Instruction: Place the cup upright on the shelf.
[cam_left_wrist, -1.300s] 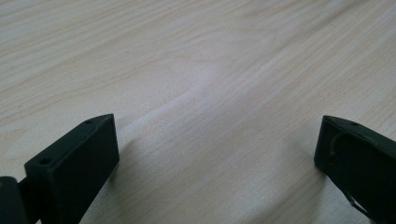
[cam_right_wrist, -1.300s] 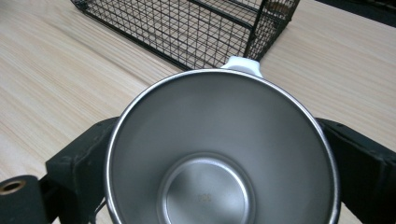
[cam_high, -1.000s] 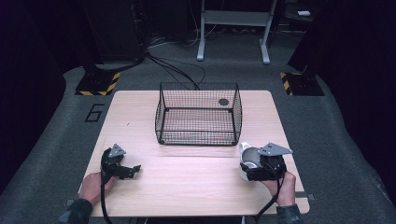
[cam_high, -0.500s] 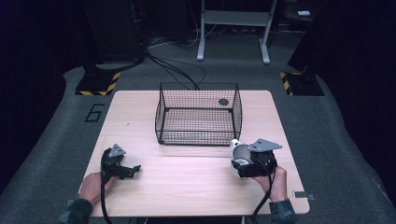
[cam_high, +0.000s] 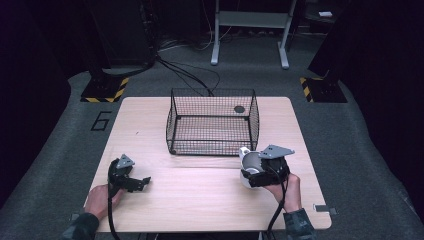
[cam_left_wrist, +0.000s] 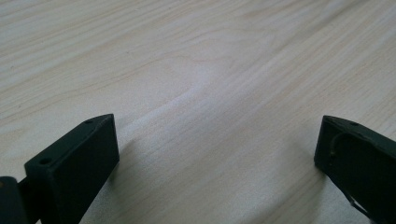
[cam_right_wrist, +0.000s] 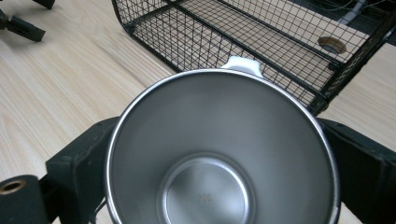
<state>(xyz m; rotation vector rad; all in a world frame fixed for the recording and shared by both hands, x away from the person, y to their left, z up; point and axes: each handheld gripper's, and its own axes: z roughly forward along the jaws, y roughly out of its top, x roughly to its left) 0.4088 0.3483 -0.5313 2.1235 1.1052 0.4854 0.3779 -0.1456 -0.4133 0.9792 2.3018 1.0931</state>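
A cup (cam_high: 248, 163), white outside and bare steel inside, is clamped between the jaws of my right gripper (cam_high: 253, 173), just off the front right corner of the black wire basket (cam_high: 212, 122). In the right gripper view the cup's mouth (cam_right_wrist: 205, 186) faces the camera, its white handle tab points at the basket (cam_right_wrist: 261, 42), and a black jaw presses each side. My left gripper (cam_high: 134, 182) rests low on the wooden table (cam_high: 200, 205) at the front left. In its own view, the left gripper (cam_left_wrist: 215, 149) has its jaws wide apart with bare wood between them.
The basket is empty and stands at the table's middle back. A dark round hole (cam_high: 239, 109) sits in the tabletop behind it. Grey floor, cables and yellow-black striped stand feet (cam_high: 102, 92) surround the table. The table's right edge lies close to my right hand (cam_high: 287, 192).
My right gripper has carried the cup leftward, closer to the basket's front right corner. The left gripper has stayed where it was.
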